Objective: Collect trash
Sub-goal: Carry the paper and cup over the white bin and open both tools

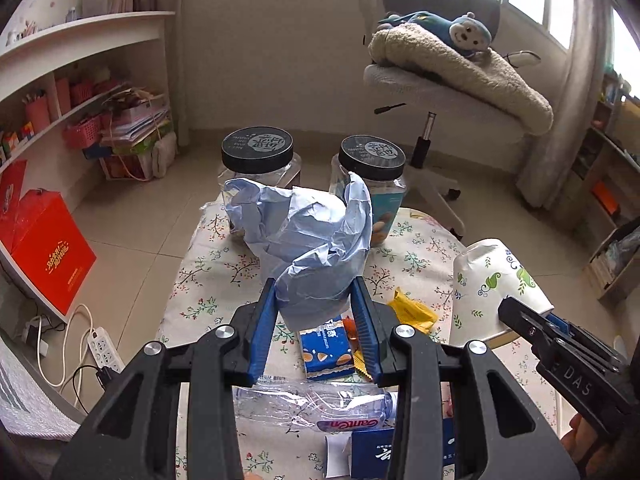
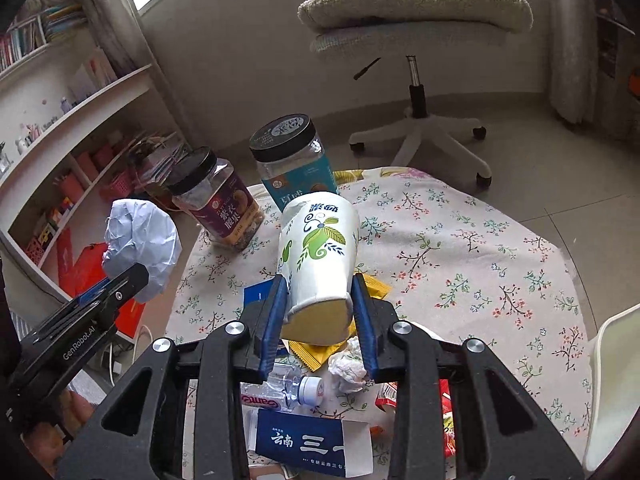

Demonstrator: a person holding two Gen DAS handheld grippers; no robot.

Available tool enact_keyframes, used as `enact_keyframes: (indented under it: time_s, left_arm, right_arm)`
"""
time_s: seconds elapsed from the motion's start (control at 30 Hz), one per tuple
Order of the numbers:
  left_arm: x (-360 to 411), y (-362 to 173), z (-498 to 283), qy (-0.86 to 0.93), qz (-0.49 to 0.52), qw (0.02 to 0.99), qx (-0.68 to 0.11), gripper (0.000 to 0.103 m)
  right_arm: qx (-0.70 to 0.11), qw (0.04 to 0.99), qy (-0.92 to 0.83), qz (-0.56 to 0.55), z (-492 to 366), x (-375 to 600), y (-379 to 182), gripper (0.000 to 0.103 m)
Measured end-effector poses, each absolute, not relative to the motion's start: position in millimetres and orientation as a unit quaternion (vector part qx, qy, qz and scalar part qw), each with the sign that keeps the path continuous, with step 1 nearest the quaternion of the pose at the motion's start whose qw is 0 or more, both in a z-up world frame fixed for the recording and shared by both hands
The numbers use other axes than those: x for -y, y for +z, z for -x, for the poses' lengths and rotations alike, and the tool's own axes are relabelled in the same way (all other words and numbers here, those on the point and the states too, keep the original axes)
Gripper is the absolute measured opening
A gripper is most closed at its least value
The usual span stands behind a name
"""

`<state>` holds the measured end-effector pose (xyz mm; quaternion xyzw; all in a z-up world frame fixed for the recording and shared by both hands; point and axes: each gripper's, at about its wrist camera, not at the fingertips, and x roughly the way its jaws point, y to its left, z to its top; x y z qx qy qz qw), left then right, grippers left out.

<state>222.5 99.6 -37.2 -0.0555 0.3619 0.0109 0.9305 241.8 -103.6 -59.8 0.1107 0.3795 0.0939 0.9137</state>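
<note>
We have both grippers loaded, lifted clear of the round table [image 2: 500, 240] with its floral tablecloth. Left gripper [image 1: 316, 300]: jaws pinching a crumpled ball of light blue paper [image 1: 304, 236]. Right gripper [image 2: 320, 300]: jaws clamped on a white paper cup [image 2: 320, 252] with green leaf print, gripped near its rim, base pointing away.

On the table: two black-lidded plastic jars at the far edge, one red-labelled [image 2: 220, 200], one teal-labelled [image 2: 296, 160]. Near edge holds a crushed clear water bottle [image 1: 320, 404], a dark blue carton [image 2: 308, 444], a blue biscuit packet [image 1: 326, 350], a yellow wrapper [image 1: 414, 310] and a wad of white tissue [image 2: 350, 366].

Beyond the table, on the tiled floor: a white office chair [image 1: 432, 88] carrying a fleece blanket and a plush monkey [image 1: 448, 30]. Left of the table: white shelving [image 1: 80, 92], a red gift box [image 1: 48, 248], a power strip [image 1: 104, 354].
</note>
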Motion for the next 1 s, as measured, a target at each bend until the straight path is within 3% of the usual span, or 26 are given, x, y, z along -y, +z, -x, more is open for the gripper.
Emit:
enact_keyframes:
  time_s: [0.43,1.0]
  left_arm:
    - [-44,-31,-200,-0.044,0.046,0.933,-0.353,0.037]
    - [85,-22,-172,-0.167,0.008,0.930,-0.329,0.038]
  right_arm:
    - [-0.328,0.941,0.017,-0.078,-198,156,-32,0.032]
    - [-0.325,0.928,-0.155,-0.095,-139,315,-28,0.033]
